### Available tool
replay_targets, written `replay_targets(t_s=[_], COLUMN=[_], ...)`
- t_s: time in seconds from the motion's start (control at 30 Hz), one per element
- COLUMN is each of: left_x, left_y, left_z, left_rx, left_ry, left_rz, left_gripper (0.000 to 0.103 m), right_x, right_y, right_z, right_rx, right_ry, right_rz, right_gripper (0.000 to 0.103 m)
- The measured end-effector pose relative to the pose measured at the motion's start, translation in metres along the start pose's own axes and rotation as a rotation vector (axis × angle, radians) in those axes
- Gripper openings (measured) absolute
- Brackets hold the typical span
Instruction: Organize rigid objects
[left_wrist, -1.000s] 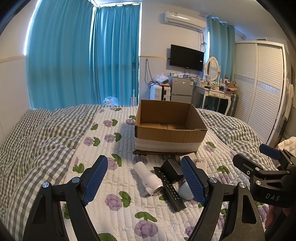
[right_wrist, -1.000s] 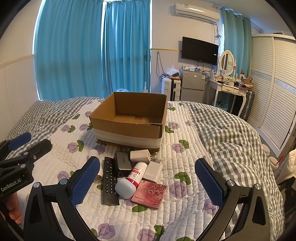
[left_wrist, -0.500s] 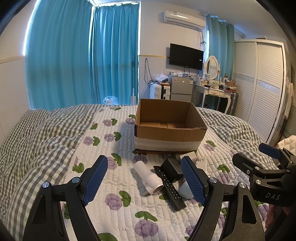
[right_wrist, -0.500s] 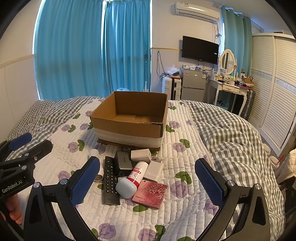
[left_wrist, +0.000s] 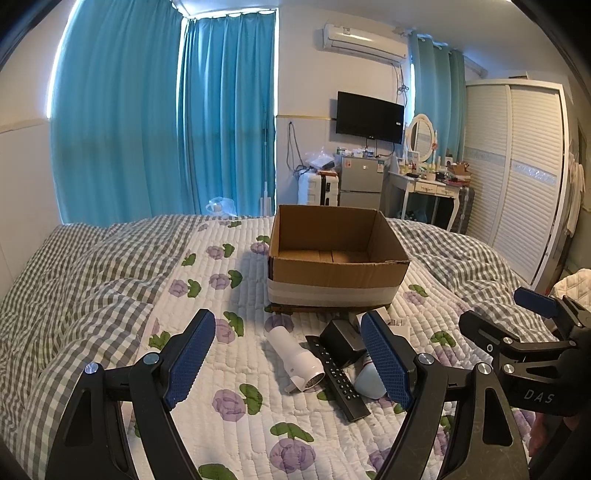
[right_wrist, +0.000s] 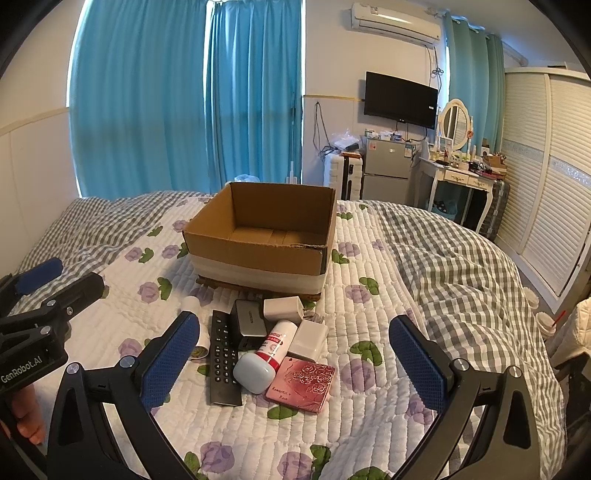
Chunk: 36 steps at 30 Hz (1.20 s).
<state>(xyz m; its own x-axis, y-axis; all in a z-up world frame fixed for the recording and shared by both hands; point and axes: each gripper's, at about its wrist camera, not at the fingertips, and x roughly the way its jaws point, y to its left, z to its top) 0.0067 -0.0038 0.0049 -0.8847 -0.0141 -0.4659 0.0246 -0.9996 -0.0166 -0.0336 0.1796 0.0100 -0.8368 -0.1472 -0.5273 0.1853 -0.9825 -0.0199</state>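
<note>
Both sets of tongs gaping wide, holding nothing — left gripper (left_wrist: 288, 360), right gripper (right_wrist: 291, 362). White bottle (right_wrist: 266, 356) among clutter before empty cardboard box (right_wrist: 258, 236) — probably light, rigid, slick; best pinched mid-body.

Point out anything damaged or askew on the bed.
The cardboard box has a ragged, torn near rim at its right corner. In front, the remote, bottle and other small items lie jumbled, some overlapping, none inside the box.

From my left camera the box (left_wrist: 338, 264) and the pile by the remote (left_wrist: 338, 378) sit a touch higher and nearer than a second ago; both grippers creep forward slightly.
</note>
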Motion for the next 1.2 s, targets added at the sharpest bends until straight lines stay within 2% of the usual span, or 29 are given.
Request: replay_targets(t_s=[0.13, 0.23, 0.27, 0.33, 0.4, 0.53, 0.67, 0.73, 0.77, 0.83, 1.03, 1.2], left_x=[0.006, 0.036, 0.053, 0.075, 0.092, 0.135, 0.168, 0.183, 0.188, 0.203, 0.197, 0.170], left_y=[-0.006, -0.013, -0.014, -0.014, -0.014, -0.016, -0.024, -0.030, -0.031, -0.025, -0.017, -0.016], left_z=[0.003, -0.004, -0.010, -0.019, -0.024, -0.027, -0.035, -0.041, -0.044, -0.052, -0.052, -0.044], left_rx=[0.023, 0.050, 0.043, 0.014, -0.002, -0.029, -0.063, -0.035, -0.031, -0.060, -0.077, -0.059], left_ry=[0.023, 0.132, 0.190, 0.258, 0.307, 0.395, 0.458, 0.483, 0.500, 0.549, 0.537, 0.483], left_rz=[0.003, 0.025, 0.011, -0.021, -0.020, -0.001, -0.025, -0.009, 0.005, 0.030, -0.023, -0.035], left_gripper=[0.084, 0.084, 0.084, 0.083, 0.082, 0.081, 0.080, 0.069, 0.058, 0.053, 0.050, 0.050], right_x=[0.004, 0.026, 0.037, 0.059, 0.077, 0.095, 0.107, 0.110, 0.111, 0.112, 0.114, 0.118], right_y=[0.000, -0.002, -0.004, -0.008, -0.012, -0.019, -0.022, -0.021, -0.022, -0.022, -0.017, -0.003], right_z=[0.001, -0.003, -0.006, -0.016, -0.028, -0.038, -0.041, -0.042, -0.042, -0.043, -0.044, -0.045], right_rx=[-0.007, -0.020, -0.021, -0.022, -0.011, 0.023, 0.041, 0.044, 0.045, 0.049, 0.024, -0.010], right_ry=[0.020, 0.077, 0.112, 0.188, 0.258, 0.298, 0.320, 0.332, 0.339, 0.344, 0.352, 0.371], right_rz=[0.000, 0.001, -0.003, -0.017, -0.021, -0.002, 0.013, 0.015, 0.018, 0.019, 0.024, 0.041], right_gripper=[0.103, 0.103, 0.103, 0.103, 0.103, 0.102, 0.102, 0.100, 0.099, 0.099, 0.098, 0.092])
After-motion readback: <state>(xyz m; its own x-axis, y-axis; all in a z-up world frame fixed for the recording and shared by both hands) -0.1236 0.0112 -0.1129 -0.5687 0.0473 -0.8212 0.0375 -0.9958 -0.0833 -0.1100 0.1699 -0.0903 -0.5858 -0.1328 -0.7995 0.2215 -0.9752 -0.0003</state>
